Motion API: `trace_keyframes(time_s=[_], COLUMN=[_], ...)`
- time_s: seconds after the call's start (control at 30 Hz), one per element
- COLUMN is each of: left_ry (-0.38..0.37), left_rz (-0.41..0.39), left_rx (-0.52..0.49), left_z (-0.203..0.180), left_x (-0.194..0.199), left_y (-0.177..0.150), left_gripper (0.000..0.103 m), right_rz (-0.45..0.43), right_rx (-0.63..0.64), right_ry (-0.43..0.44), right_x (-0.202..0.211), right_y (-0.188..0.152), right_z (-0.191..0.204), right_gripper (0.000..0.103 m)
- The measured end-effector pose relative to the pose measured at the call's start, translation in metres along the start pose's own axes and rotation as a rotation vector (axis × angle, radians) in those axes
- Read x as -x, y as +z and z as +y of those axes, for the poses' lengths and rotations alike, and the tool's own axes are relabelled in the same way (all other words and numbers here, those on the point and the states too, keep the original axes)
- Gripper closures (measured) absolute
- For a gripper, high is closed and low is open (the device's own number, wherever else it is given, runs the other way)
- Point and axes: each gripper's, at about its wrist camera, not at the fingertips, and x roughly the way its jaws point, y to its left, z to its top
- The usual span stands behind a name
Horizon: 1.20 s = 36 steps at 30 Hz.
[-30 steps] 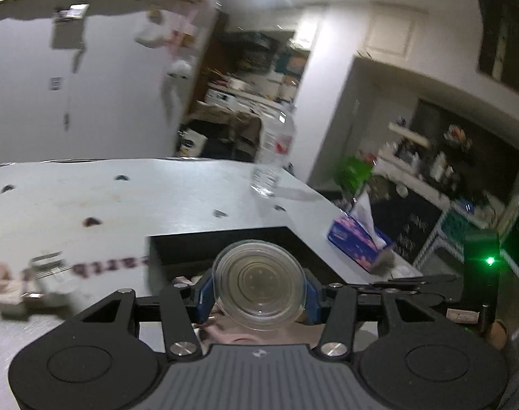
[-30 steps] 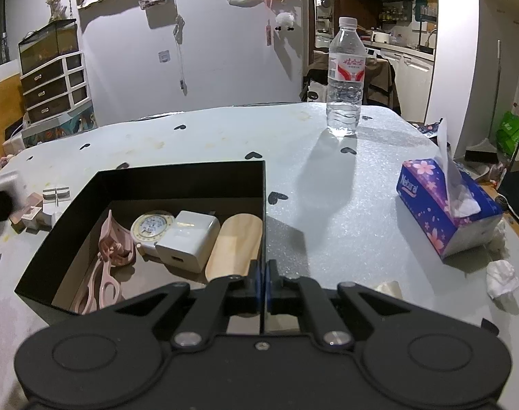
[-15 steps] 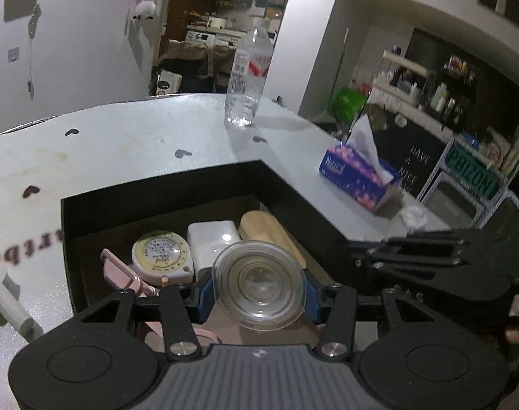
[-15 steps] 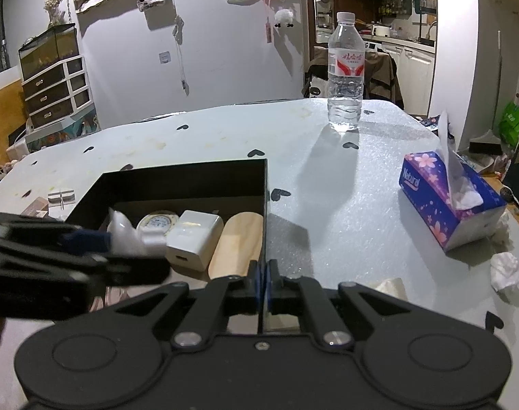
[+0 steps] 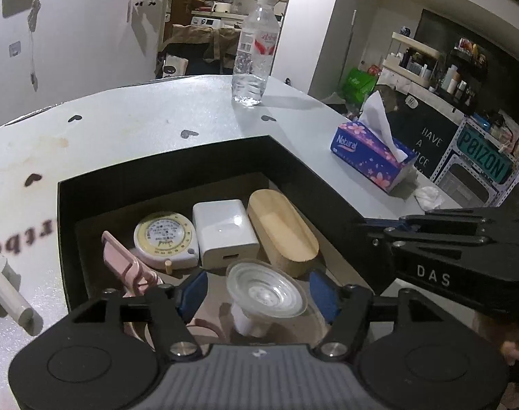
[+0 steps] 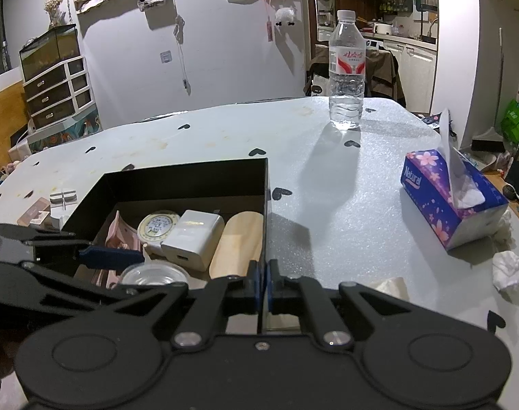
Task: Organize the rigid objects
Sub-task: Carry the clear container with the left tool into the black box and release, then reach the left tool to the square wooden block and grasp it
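Left tool (image 5: 259, 290), fingers spread apart, hovers w/ a clear round plastic suction cup (image 5: 266, 294) loose between them inside the black cardboard box (image 5: 163, 174); right tool (image 6: 262, 282) pressed together, empty.

White wall (image 6: 225, 78) behind the pale heart-dotted worktop (image 6: 327, 205); drawer unit (image 6: 59, 92) at left, dim kitchen doorway (image 6: 379, 17) beyond, black chalkboard sign (image 5: 426, 150) at right.

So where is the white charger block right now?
The white charger block lies in the black box, between the round tape measure on its left and the wooden case on its right, in both wrist views.
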Motion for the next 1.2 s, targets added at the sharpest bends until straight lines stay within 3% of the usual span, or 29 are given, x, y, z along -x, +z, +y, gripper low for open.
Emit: trace_keyframes(time_s=[0.17, 0.53, 1.2], left_ry=[0.000, -0.015, -0.028], left_rz=[-0.011, -0.028, -0.094], left_rx=[-0.020, -0.032, -0.126], left_z=[-0.004, -0.006, -0.028], left_x=[0.007, 0.025, 0.073], left_y=[0.000, 0.002, -0.010], left_gripper=[0.019, 0.002, 0.000], right_rz=[0.001, 0.004, 0.007], right_rx=[-0.001, -0.014, -0.009], right_ry=[0.002, 0.014, 0.019], right_x=[0.000, 0.000, 0.000], right_y=[0.000, 0.000, 0.001], right_z=[0.000, -0.003, -0.004], right_gripper=[0.098, 0.098, 0.097])
